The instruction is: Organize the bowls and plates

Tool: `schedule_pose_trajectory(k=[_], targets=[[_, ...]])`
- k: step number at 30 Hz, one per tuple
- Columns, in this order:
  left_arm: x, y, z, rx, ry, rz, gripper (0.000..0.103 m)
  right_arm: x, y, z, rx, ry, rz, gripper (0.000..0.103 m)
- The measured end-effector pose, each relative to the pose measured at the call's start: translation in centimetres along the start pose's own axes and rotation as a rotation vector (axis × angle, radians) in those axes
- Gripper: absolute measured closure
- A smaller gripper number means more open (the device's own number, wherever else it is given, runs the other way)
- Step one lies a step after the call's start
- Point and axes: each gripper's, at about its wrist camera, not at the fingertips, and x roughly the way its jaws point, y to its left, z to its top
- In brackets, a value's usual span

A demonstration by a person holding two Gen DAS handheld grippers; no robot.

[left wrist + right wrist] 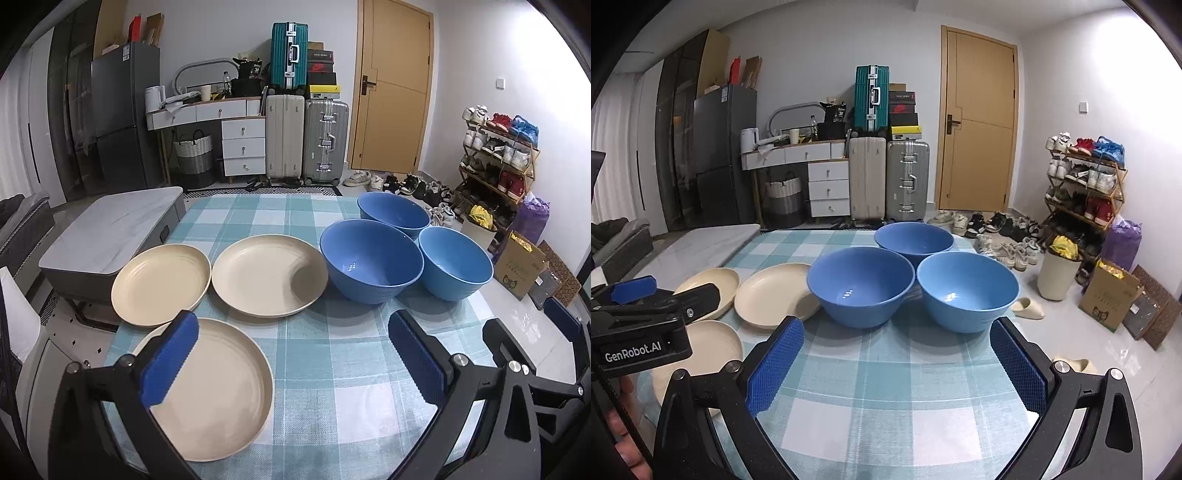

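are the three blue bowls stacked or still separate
Separate: each blue bowl stands upright on the checked tablecloth, side by side, with nothing visible inside.

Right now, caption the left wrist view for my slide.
Open left gripper hovers over three plates and three bowls, none stacked.

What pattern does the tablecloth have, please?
A teal-and-white check tablecloth, clearest in the right wrist view.
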Motion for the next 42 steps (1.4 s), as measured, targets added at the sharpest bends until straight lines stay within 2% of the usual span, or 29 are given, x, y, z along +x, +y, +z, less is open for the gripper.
schedule_pose_trajectory(k=[6, 42], targets=[[-0.39, 0.11, 0.02, 0.003, -0.026, -0.012, 0.0, 0.35, -0.04, -0.15, 0.011, 0.019, 0.016, 0.0], [-0.16, -0.56, -0.29, 0.015, -0.019, -0.037, 0.0, 0.46, 0.03, -0.37, 0.02, 0.037, 0.048, 0.0]])
